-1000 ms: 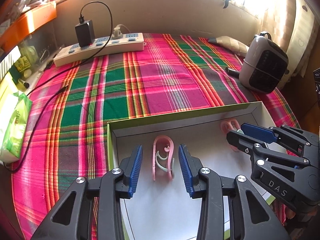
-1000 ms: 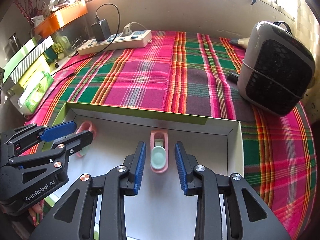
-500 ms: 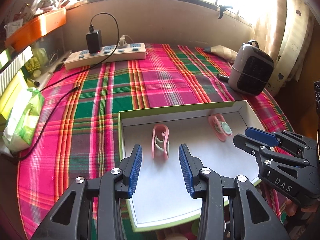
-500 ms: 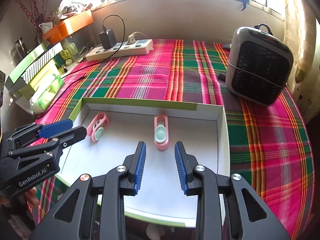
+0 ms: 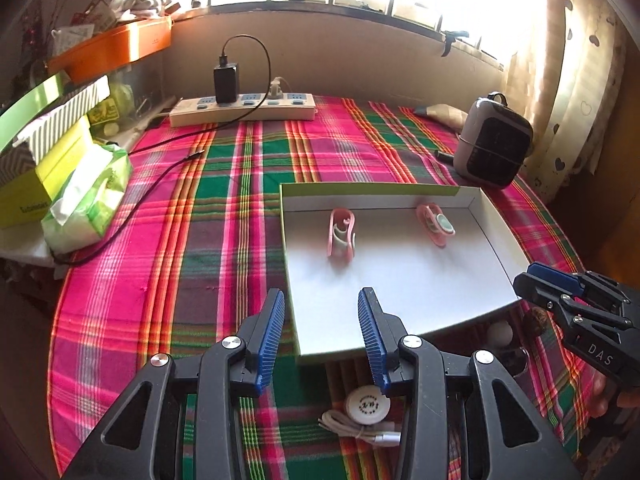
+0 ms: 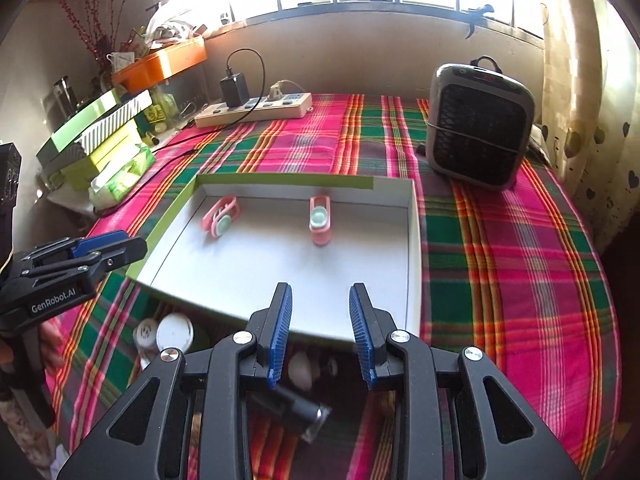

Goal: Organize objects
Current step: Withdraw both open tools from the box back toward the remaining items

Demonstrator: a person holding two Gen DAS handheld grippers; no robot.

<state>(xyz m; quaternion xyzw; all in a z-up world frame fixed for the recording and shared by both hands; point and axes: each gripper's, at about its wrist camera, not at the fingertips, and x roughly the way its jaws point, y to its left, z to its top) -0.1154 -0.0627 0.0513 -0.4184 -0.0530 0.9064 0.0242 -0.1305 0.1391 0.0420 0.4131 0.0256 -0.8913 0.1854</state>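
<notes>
Since the earlier frames both grippers have drawn back from the tray [image 5: 496, 240]. The left gripper [image 5: 320, 336] is empty, its jaws opening; the right gripper [image 6: 320, 332] is unclenched and empty. Two pink clips [image 5: 341, 236] [image 5: 435, 222] lie apart inside the tray. Risk: the tray overhangs loose items below, including one black cylinder [image 6: 292, 412]; a nudge may tip it.

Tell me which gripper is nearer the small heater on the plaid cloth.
Right. The right gripper sits at the box's heater-side corner; the left gripper sits at the box's far corner from the heater.
</notes>
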